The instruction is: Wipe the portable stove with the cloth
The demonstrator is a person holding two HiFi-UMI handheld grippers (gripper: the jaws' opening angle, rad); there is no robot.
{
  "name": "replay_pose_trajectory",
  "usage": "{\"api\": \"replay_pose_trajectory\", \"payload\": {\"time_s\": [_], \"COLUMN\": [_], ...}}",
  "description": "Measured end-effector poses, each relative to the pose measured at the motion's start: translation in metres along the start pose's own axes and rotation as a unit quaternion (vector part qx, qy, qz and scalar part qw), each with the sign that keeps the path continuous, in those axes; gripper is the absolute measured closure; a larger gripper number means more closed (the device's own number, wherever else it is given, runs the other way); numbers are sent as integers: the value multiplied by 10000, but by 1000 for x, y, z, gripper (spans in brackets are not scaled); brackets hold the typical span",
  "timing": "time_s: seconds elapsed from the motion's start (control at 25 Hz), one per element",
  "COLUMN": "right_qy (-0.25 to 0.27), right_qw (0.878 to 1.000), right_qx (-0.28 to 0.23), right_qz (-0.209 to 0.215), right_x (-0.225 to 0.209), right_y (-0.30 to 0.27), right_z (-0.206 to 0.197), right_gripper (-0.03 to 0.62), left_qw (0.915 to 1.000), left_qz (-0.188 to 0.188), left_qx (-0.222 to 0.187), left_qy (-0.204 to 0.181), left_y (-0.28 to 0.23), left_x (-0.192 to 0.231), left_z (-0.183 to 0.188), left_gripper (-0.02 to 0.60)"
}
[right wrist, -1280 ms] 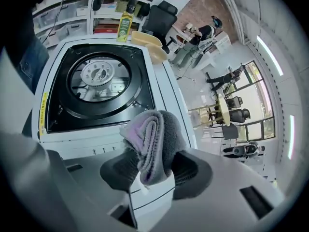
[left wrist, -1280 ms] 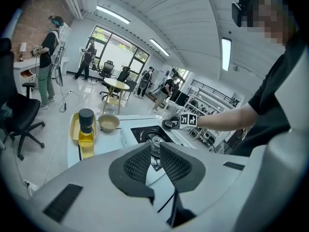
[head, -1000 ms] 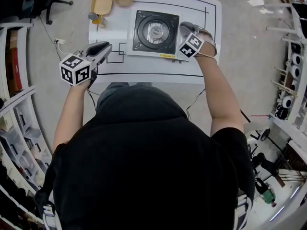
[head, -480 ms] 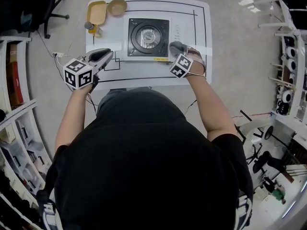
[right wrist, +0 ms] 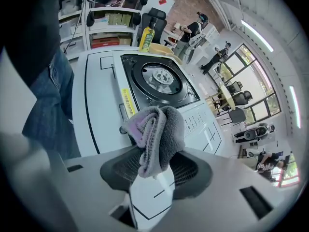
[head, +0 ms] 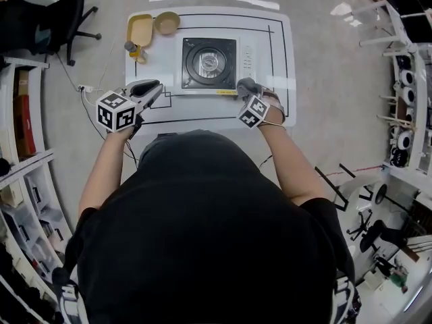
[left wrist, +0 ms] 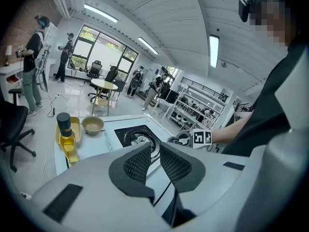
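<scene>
The head view looks steeply down from high above the portable stove, far from it. The left gripper view faces the stove from its front-left, less near; the right gripper view faces it from its front-right, close. All three views share the stove.

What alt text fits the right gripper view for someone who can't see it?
The right claw grips a bunched grey cloth over a white table, close to the front edge of a black portable stove. A bottle stands beyond the stove.
</scene>
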State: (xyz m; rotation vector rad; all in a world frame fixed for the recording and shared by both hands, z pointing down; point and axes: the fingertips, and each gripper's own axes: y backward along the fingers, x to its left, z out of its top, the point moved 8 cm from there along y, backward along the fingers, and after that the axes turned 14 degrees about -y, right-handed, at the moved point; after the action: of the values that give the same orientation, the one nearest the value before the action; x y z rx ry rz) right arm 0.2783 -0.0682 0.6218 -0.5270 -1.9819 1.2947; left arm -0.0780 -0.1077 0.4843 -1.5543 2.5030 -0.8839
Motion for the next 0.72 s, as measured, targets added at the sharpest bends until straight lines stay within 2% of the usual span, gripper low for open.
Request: {"api": "replay_pose_trajectory", "payload": {"time_s": [0.56, 0.72], "right_qy": [-481, -1035], "right_qw": [9987, 9936], "right_qx": [-69, -285], "right_qz": [131, 360], "right_x": [4, -5], "right_y": [3, 4], "right_z": [-4, -7], "right_gripper": [419, 434], "left_qw": [10000, 10000], "left_qz": [-43, -1], "left_qx": [6, 0], "left_qy": [35, 66], "left_y": [13, 17], "left_x": [-5, -3], "left_z": [-10, -13], "left_gripper": [506, 506]}}
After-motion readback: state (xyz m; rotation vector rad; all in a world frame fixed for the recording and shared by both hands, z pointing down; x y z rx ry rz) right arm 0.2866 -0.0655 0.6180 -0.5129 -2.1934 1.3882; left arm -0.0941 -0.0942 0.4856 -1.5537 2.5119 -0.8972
